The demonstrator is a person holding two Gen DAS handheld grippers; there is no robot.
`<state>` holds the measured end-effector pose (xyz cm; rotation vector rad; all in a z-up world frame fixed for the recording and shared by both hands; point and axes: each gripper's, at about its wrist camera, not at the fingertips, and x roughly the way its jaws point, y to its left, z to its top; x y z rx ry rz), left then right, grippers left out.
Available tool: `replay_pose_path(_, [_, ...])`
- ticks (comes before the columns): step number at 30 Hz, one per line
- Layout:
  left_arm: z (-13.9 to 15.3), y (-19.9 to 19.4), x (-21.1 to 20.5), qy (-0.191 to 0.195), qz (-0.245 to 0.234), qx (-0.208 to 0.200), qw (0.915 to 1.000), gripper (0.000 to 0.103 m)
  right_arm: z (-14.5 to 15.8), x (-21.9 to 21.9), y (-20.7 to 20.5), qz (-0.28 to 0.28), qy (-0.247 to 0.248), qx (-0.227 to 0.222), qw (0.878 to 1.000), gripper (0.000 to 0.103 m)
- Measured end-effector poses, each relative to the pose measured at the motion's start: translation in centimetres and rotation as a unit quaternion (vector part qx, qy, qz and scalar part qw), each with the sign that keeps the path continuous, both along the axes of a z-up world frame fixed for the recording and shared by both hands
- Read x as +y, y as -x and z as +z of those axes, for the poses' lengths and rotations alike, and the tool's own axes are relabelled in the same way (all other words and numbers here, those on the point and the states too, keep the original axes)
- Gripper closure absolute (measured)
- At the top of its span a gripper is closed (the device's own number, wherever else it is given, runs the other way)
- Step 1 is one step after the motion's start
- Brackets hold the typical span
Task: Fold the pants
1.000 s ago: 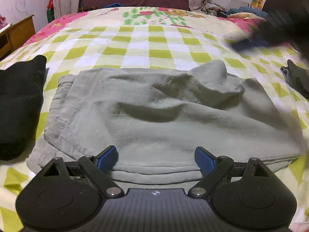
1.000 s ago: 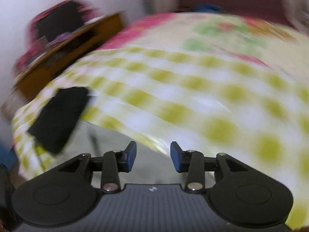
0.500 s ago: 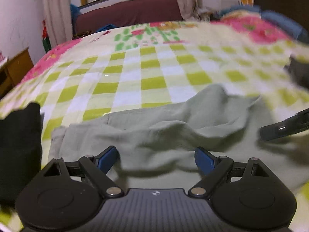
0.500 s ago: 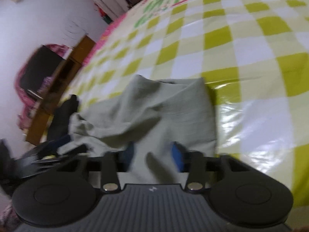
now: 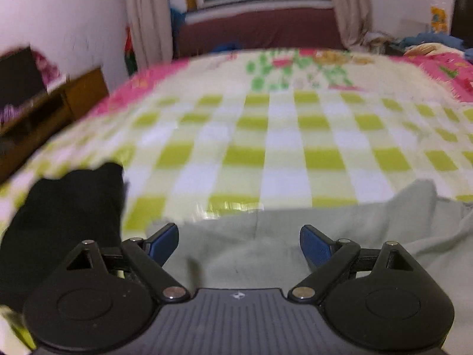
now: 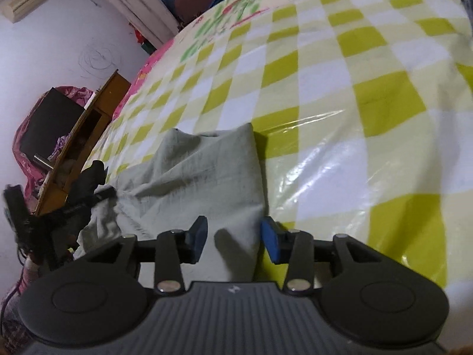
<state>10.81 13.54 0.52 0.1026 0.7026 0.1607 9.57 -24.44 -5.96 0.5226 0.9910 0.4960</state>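
Over the near pants [image 6: 207,183], both tongs empty: left [image 5: 239,244] wide, right [image 6: 233,236] opening; I'd grab the right edge next.

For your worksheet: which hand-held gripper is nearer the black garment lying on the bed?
Left. The left hand-held gripper sits right beside the black garment; the right hand-held gripper is across the grey pants.
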Motion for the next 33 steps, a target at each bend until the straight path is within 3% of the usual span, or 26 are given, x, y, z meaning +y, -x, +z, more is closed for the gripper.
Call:
replay_pose_path(6, [-0.5,2.1,-1.4,0.014,-0.035,0.033,0.9987,0.001,-1.9,0.3,-0.5,0.023,-0.08,0.057,0.995,0.056])
replay_pose_path(9, [-1.4,3.1,-2.9,0.034,-0.054,0.054,0.9965,0.001,-3.2,0.9,-1.2,-0.001,-0.137,0.088,0.987,0.058])
replay_pose_path(10, [-1.6,3.3,-3.4,0.036,-0.061,0.06,0.9957,0.001,-3.4,1.1,-1.1,-0.008,-0.145,0.094,0.985,0.065])
replay_pose_path(11, [-1.8,3.8,-4.0,0.038,-0.071,0.066,0.9946,0.001,-3.5,1.5,-1.1,-0.008,-0.142,0.1,0.985,0.089])
replay_pose_path(12, [-2.0,4.3,-4.6,0.036,-0.082,0.072,0.9934,0.001,-3.5,1.7,-0.8,-0.011,-0.145,0.099,0.984,0.097])
replay_pose_path(16, [-3.1,5.8,-7.9,0.005,-0.142,0.097,0.9851,0.001,-2.1,0.0,0.7,-0.039,-0.19,0.062,0.979,0.099])
replay_pose_path(19, [-3.4,6.9,-10.5,0.032,-0.182,0.106,0.9771,0.0,-1.1,-2.7,1.2,-0.069,-0.171,0.041,0.982,0.099])
replay_pose_path(23, [-2.9,8.4,-14.7,0.021,-0.259,0.108,0.9594,0.0,-1.1,-7.6,2.1,-0.138,-0.129,0.046,0.981,0.099])
replay_pose_path(25, [-2.6,8.8,-15.6,0.011,-0.276,0.107,0.9551,0.0,-0.3,-9.0,2.7,-0.156,-0.089,0.032,0.983,0.099])
replay_pose_path(33, [0.7,6.4,-16.8,0.051,-0.263,0.035,0.9629,0.0,-0.4,-10.1,2.8,-0.173,-0.051,0.033,0.983,0.099])
